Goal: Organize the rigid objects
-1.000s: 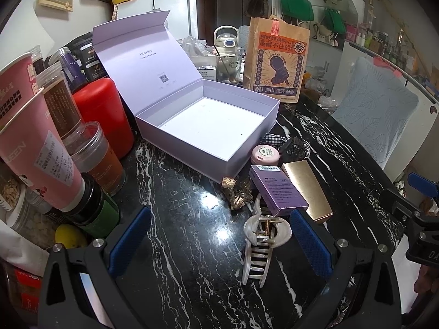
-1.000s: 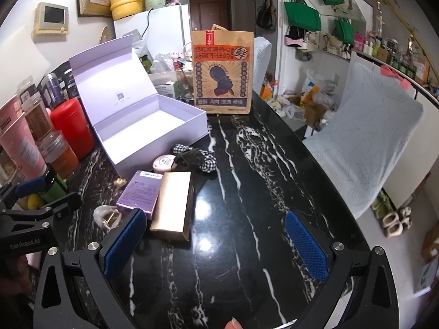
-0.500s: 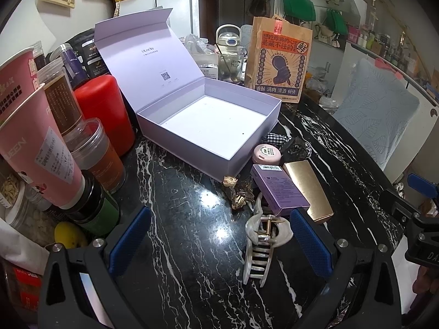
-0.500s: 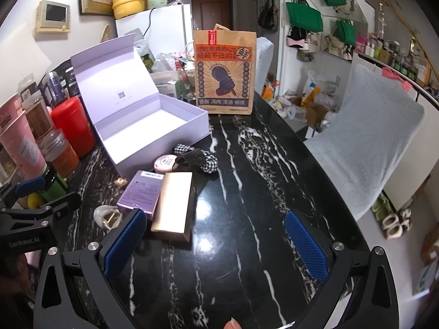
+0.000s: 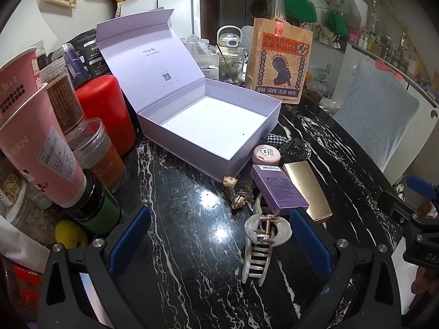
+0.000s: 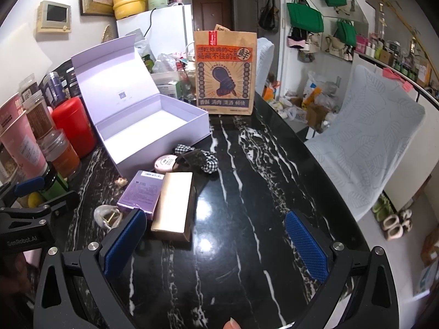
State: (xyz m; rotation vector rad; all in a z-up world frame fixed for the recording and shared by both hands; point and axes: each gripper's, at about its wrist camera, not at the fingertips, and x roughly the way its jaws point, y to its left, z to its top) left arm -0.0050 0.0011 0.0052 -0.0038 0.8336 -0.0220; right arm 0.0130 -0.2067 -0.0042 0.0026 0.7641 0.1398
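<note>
An open lilac gift box (image 5: pixel 216 134) (image 6: pixel 153 134) stands empty on the black marble table, lid raised. In front of it lie a pink round tin (image 5: pixel 265 155) (image 6: pixel 164 163), a purple carton (image 5: pixel 278 190) (image 6: pixel 144 192), a gold box (image 5: pixel 307 192) (image 6: pixel 175 205), a pearly claw clip (image 5: pixel 263 244) (image 6: pixel 105 216), a small gold ornament (image 5: pixel 237 193) and a checked scrunchie (image 6: pixel 201 157). My left gripper (image 5: pixel 219 242) is open, the claw clip lying between its fingers. My right gripper (image 6: pixel 216 242) is open over bare table, right of the gold box.
Jars, a red canister (image 5: pixel 105 112), a pink tube (image 5: pixel 41 148) and a green-lidded jar (image 5: pixel 96 211) crowd the left side. A printed paper bag (image 5: pixel 278 63) (image 6: pixel 226 72) stands behind the box. A chair with a leaf-pattern cover (image 6: pixel 367 142) is at the right table edge.
The left gripper has tilted slightly, so the box and clip sit a little lower in its view. The right gripper has barely moved. Nothing was picked up.
</note>
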